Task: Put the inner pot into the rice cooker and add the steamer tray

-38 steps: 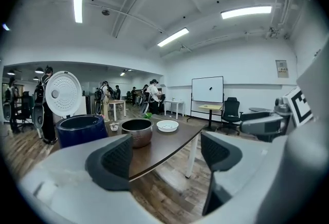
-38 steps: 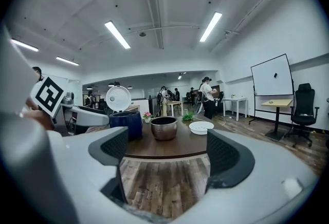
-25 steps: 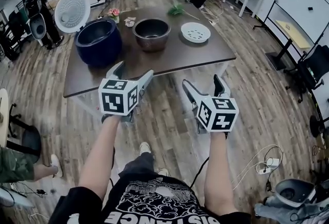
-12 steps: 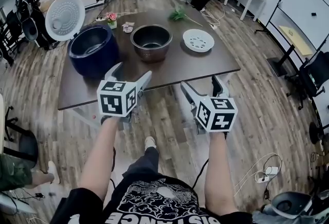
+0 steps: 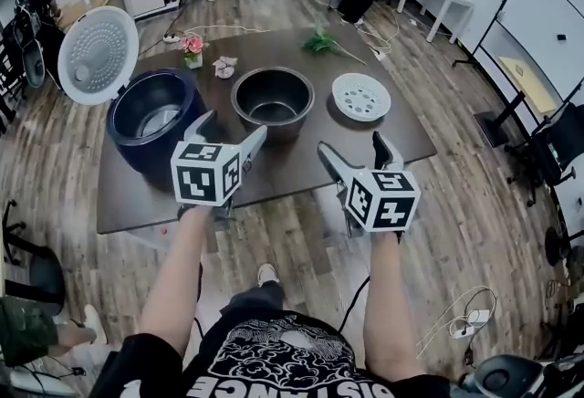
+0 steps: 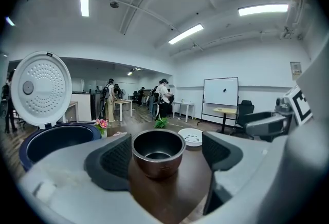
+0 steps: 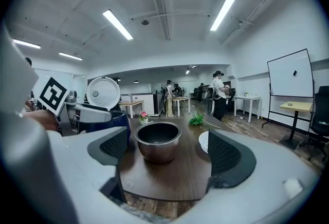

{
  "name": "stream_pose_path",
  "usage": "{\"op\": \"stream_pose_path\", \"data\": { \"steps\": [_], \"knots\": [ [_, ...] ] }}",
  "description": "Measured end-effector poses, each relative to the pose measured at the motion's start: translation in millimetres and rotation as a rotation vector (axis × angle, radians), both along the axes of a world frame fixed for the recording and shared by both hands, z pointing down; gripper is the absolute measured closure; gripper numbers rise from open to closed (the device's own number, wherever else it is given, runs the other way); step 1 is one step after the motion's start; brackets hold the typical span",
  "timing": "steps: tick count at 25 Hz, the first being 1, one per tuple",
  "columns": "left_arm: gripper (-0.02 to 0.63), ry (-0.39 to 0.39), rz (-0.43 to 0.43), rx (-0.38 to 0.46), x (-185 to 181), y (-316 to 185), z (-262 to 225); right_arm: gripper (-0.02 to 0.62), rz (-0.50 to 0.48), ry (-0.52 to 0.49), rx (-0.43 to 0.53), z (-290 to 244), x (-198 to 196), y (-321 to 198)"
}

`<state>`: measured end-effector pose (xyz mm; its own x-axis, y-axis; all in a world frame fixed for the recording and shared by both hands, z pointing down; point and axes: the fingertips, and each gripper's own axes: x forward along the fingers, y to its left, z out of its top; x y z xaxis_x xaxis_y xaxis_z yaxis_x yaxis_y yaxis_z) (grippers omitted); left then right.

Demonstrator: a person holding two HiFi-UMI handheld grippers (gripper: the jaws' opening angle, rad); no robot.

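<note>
A dark metal inner pot [image 5: 272,100] [image 6: 158,151] [image 7: 158,140] stands empty mid-table. To its left sits the navy rice cooker [image 5: 151,120] [image 6: 51,141] with its white lid [image 5: 97,42] [image 6: 40,88] raised. The white perforated steamer tray [image 5: 361,97] [image 6: 190,136] lies right of the pot. My left gripper [image 5: 224,126] [image 6: 163,155] hovers open over the table's near edge, short of the pot. Beside it, my right gripper [image 5: 356,148] [image 7: 165,152] is open too, with nothing between its fingers.
The dark wooden table [image 5: 301,163] also carries a small pink flower vase [image 5: 192,47] and a green sprig [image 5: 321,42] at the back. A whiteboard [image 5: 542,13], office chairs [image 5: 558,127] and several people stand around the room. Cables [image 5: 467,309] lie on the floor at right.
The view has closed in on the table. Both grippers have moved forward to its near edge, still open.
</note>
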<state>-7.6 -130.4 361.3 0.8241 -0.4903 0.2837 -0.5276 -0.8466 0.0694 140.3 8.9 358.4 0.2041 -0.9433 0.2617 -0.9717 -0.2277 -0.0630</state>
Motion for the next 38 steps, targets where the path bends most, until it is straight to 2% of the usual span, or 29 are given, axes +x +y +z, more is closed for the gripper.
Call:
{"op": "stream_pose_path", "data": {
  "steps": [6, 14, 22, 38],
  "knots": [
    [0.175, 0.009, 0.003, -0.013, 20, -57, -1, 0.118, -0.011, 0.008, -0.022, -1, 14, -59],
    [0.175, 0.012, 0.025, -0.028, 47, -103, 2, 0.118, -0.003, 0.000, -0.026, -4, 36, -110],
    [0.175, -0.005, 0.038, -0.036, 60, -133, 9, 0.118, -0.009, -0.014, -0.044, 3, 46, -146],
    [0.175, -0.011, -0.005, -0.026, 73, -175, 16, 0.120, -0.075, -0.026, -0.048, 16, 59, -204]
  ]
}}
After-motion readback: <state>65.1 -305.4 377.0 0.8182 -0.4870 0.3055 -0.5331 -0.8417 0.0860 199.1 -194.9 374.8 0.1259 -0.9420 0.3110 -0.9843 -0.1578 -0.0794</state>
